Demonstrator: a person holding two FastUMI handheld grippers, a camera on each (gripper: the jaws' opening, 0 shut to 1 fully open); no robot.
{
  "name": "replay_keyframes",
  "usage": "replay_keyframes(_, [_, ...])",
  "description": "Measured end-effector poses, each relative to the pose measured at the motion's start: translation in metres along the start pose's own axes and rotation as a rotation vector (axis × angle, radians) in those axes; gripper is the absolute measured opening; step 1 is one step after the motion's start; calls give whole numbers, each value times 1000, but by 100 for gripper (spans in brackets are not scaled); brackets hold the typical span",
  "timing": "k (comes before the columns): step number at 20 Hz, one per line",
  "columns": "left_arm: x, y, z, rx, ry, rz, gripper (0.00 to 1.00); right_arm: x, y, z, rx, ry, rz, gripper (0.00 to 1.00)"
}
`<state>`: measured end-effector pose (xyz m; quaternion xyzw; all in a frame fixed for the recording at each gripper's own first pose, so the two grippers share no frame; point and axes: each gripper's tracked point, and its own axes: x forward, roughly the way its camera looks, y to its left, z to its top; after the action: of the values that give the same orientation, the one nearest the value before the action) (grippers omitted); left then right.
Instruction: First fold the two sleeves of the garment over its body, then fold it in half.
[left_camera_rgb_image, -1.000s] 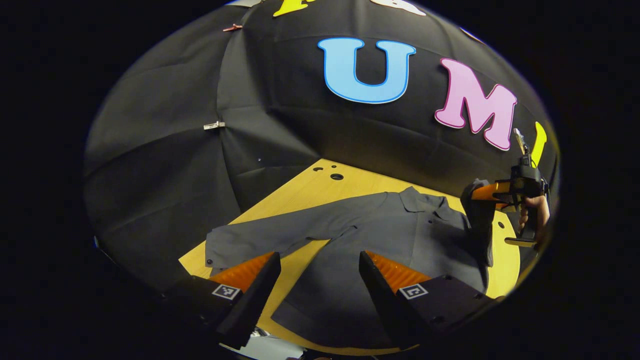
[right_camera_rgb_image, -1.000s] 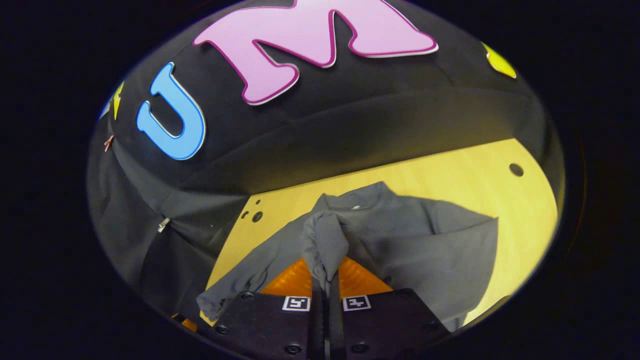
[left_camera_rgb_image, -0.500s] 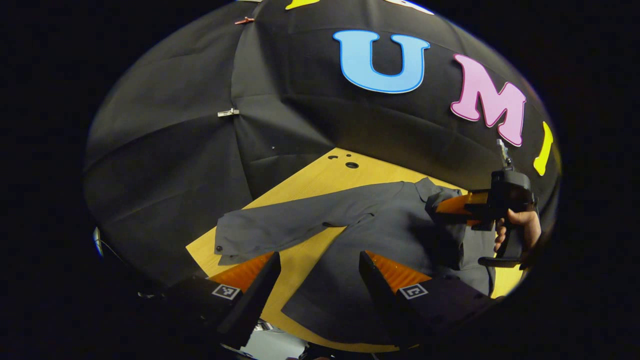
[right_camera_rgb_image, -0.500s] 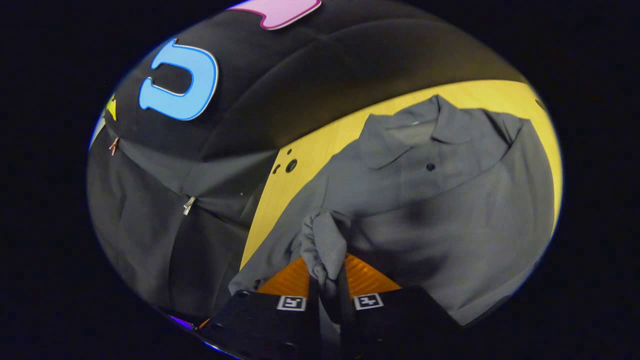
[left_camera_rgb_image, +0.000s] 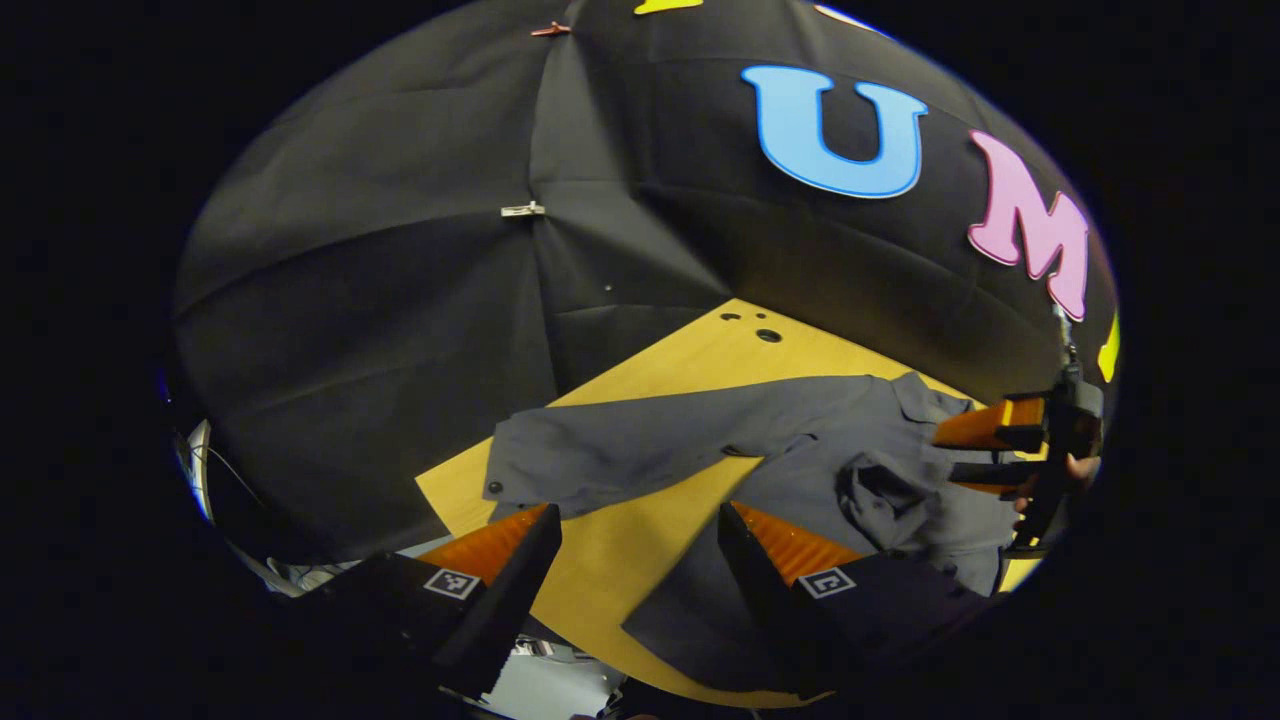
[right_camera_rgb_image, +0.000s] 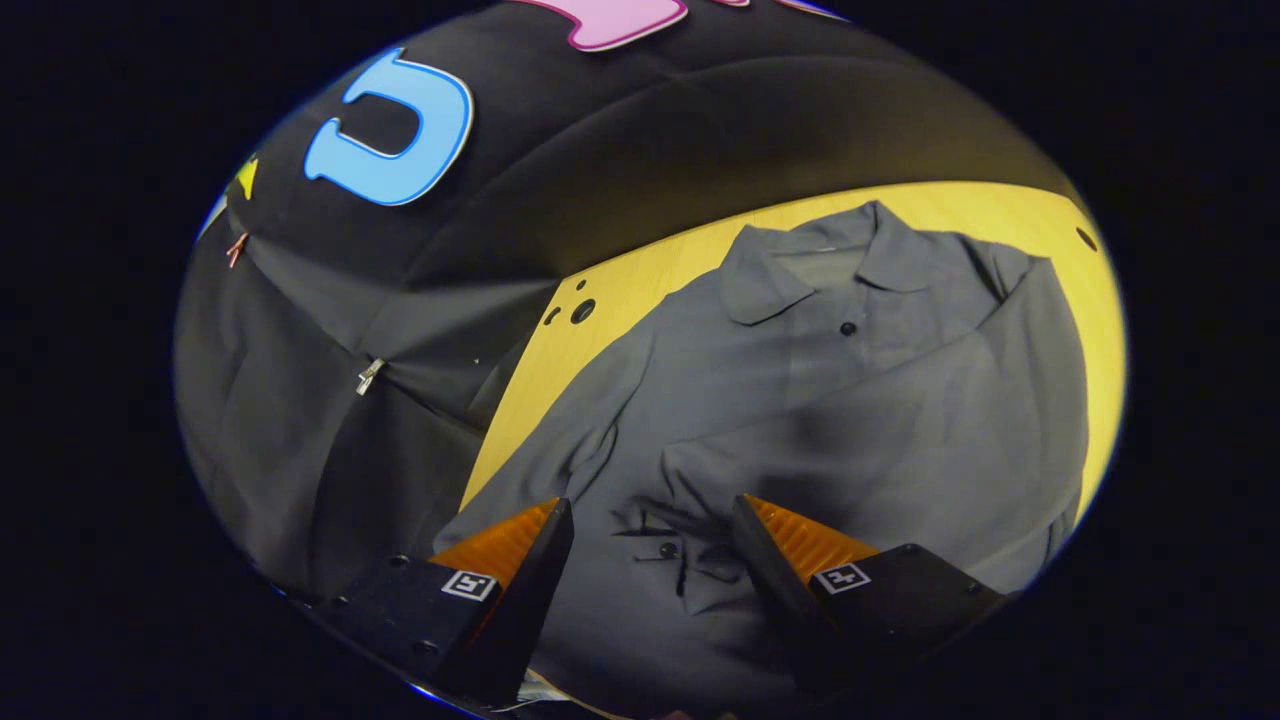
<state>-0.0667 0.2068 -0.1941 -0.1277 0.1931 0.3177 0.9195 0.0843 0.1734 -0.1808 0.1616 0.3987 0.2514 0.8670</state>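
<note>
— What's on the wooden table (left_camera_rgb_image: 640, 545)?

— I see the grey garment (right_camera_rgb_image: 880, 400) lying flat, collar far. One sleeve (right_camera_rgb_image: 700, 520) lies crumpled across its body, just under my right gripper (right_camera_rgb_image: 650, 560), jaws wide and empty. The other sleeve (left_camera_rgb_image: 620, 455) stretches out left.

— Risks?

— My left gripper (left_camera_rgb_image: 635, 560) hangs wide too; if I pinch that cuff carelessly, I'd judge the body drags and the folded sleeve slips.
</note>
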Motion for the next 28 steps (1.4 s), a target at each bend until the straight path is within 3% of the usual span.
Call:
replay_keyframes(7, [63,61,1,-43,26,121,100,-78,-52,12,-67,-108,-145,98])
replay_keyframes(13, [122,97,-6,-22,71,199,99,-146,-93,7,-31,-169,-254,99])
replay_keyframes(18, [159,108,-15,-12,117,205,99,-189,-123,-10,71,-220,-335,99])
replay_keyframes(23, [171,97,-22,-54,146,157,99,-226,-147,-25,138,-292,-412,99])
replay_keyframes(24, [172,95,-22,-50,143,149,91,-232,-150,-26,142,-306,-419,99])
replay_keyframes(25, [174,92,-23,-39,150,142,92,-236,-153,-30,147,-317,-428,99])
replay_keyframes(26, [175,91,-22,-28,140,133,82,-241,-155,-33,153,-325,-434,99])
replay_keyframes(28, [177,84,-21,-19,140,110,75,-247,-157,-39,166,-335,-444,99])
